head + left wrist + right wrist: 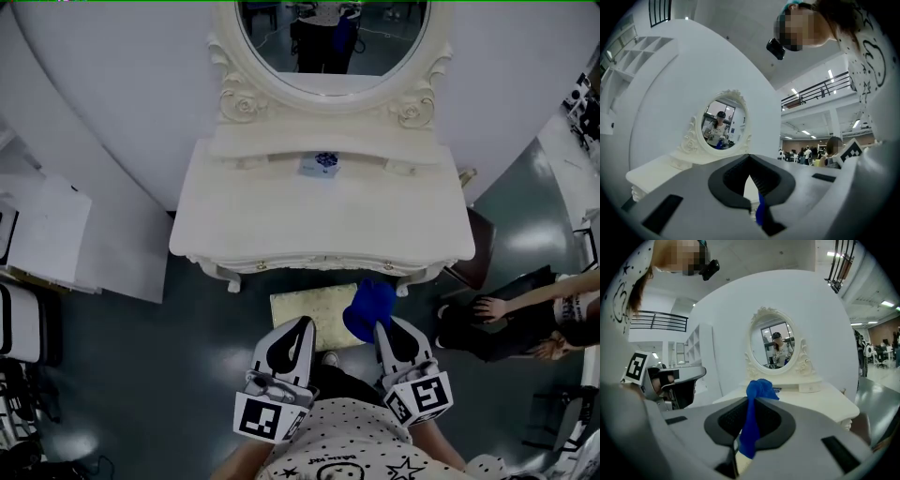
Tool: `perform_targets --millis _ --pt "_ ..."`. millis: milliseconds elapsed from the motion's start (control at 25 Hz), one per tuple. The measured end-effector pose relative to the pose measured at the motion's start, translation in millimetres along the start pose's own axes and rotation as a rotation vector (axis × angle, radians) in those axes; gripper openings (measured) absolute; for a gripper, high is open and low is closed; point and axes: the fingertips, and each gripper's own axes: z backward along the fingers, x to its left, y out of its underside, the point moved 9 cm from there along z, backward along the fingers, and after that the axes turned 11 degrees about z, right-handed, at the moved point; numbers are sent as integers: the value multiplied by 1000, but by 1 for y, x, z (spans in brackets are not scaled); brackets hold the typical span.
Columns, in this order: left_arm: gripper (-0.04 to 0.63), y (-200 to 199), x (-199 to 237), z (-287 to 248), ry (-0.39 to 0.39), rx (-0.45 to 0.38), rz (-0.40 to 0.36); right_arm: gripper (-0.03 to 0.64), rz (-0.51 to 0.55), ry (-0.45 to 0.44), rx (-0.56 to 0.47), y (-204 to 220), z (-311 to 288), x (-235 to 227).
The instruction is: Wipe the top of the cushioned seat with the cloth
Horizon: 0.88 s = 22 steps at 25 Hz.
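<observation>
Right gripper (381,327) has the blue cloth (367,308), jaws clamped on it. In the right gripper view the cloth (757,389) bunches up above the tips of the right gripper (751,400), and a strip of it runs down between the pads. From the head view that bundle sits over the right end of the cushioned seat (305,310). I can't tell whether it touches the cushion or hangs just above it.

The seat is a pale, yellowish pad on the dark floor (169,356). Its far edge is right at the front edge of the white bench (319,225).

Left gripper (303,324) is just beside the right one, over the near left part of the seat. Its own view shows the tips of the left gripper (749,157) meeting with nothing caught between them. Only a sliver of cream and blue shows through the gap lower down.

On the bench, a small box (322,165) with a blue pattern sits at the back, beneath the oval mirror (330,47). That mirror (776,348) reflects a person holding something blue.

Off to the right of the bench a person (511,314) sits low by the floor, arm stretched out.
</observation>
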Motion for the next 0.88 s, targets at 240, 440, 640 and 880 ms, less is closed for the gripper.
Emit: perform_targets --millis 240,440,640,880 --pt "-3 19 -17 13 8 52 38 46 -58 3 -4 8 17 11" --pt "-4 35 -23 16 -14 112 16 46 -2 -7 -7 7 25 10" --pt "-3 41 -29 12 -38 136 2 46 47 -16 -22 10 28 6" --pt "-3 45 -36 7 -27 139 -10 46 47 -17 -5 14 31 3"
